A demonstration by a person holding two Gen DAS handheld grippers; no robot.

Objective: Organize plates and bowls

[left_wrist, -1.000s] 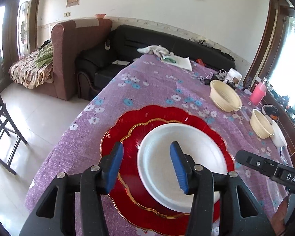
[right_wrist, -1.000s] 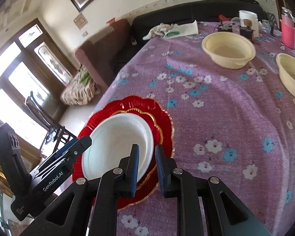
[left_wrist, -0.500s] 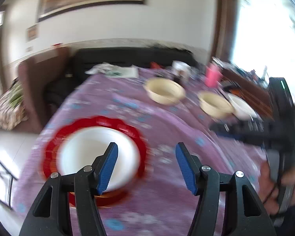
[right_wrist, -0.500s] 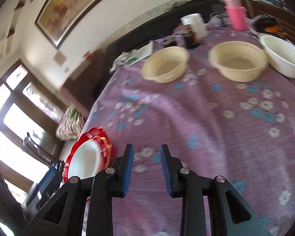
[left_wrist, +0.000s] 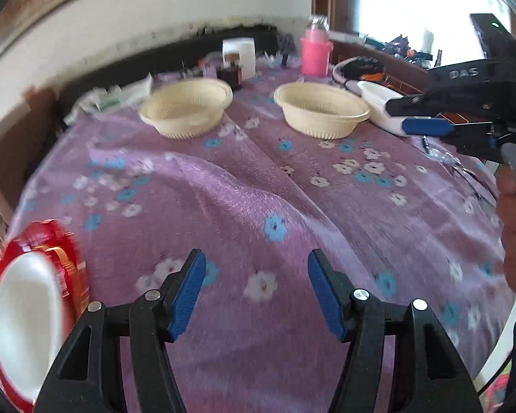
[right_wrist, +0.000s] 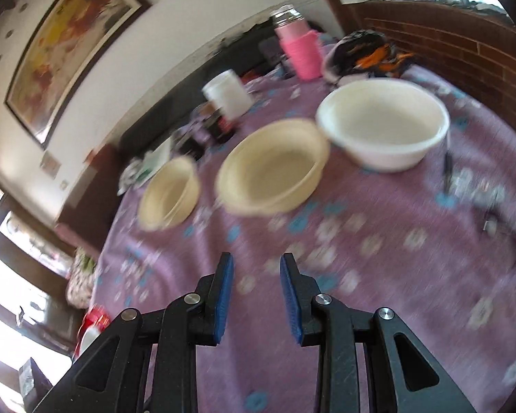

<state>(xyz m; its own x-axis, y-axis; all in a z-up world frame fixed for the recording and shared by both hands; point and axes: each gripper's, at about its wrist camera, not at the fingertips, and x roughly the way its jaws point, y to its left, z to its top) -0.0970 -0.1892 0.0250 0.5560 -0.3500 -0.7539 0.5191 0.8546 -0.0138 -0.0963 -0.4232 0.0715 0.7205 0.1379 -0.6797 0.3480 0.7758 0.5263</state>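
Left tool [left_wrist: 257, 289] gapes empty, right tool [right_wrist: 256, 292] parted, empty; plates look stacked, bowls next, I judge; I must reach the nearer cream bowl [right_wrist: 271, 167] and pinch its rim.

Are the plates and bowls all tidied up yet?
Not yet. The white plate already sits stacked on the red plate. Nothing is in hand: the left gripper and right gripper are both open and empty above the tablecloth. Still left are two cream bowls and a white bowl, standing separately.
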